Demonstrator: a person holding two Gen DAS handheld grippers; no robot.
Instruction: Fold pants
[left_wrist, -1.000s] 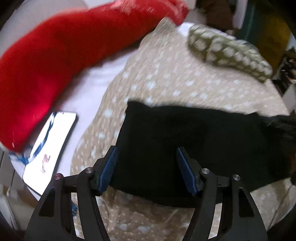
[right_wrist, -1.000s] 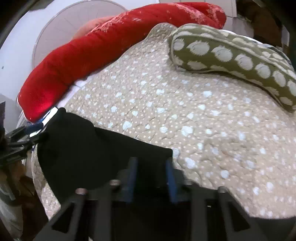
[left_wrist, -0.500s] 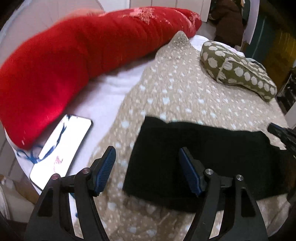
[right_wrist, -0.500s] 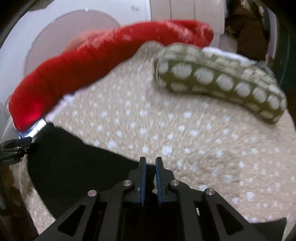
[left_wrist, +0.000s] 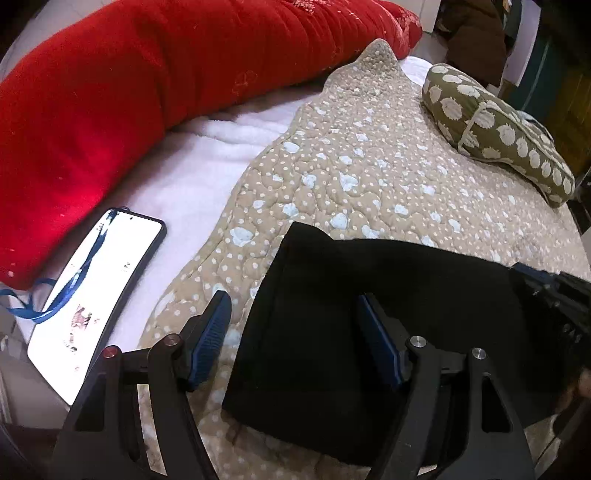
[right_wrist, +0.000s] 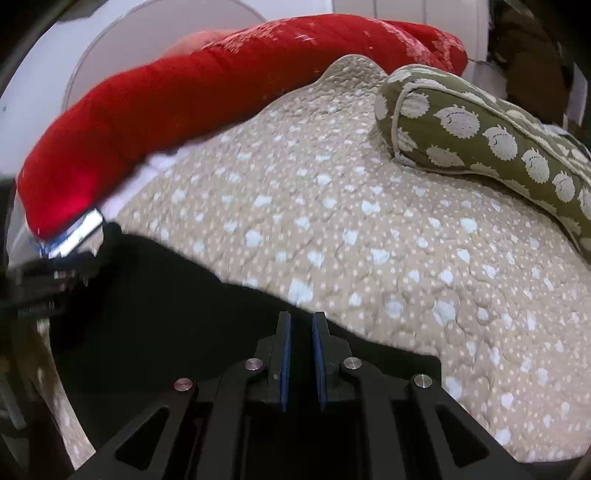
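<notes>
Left gripper (left_wrist: 293, 328) released, jaws spread, just widened, straddling the near-left edge of the pants (left_wrist: 369, 314). Right gripper (right_wrist: 302, 332) clenched, nothing visibly pinched. One pair of pants: black, folded into a flat slab, long axis running left-right on the dotted beige quilt (left_wrist: 369, 166). One phone (left_wrist: 92, 295), one red bolster (left_wrist: 147, 81), one green pillow (left_wrist: 498, 136).

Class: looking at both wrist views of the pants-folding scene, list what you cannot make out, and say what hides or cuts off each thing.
- Pants, left wrist view: near edge hidden by the left gripper; right end lost behind the dark right gripper.
- Pants, right wrist view: all black, so no fold lines show.
- Phone, right wrist view: only a blurred sliver under the red cushion.
- Spotted pillow, right wrist view: cut off by the frame edge.
</notes>
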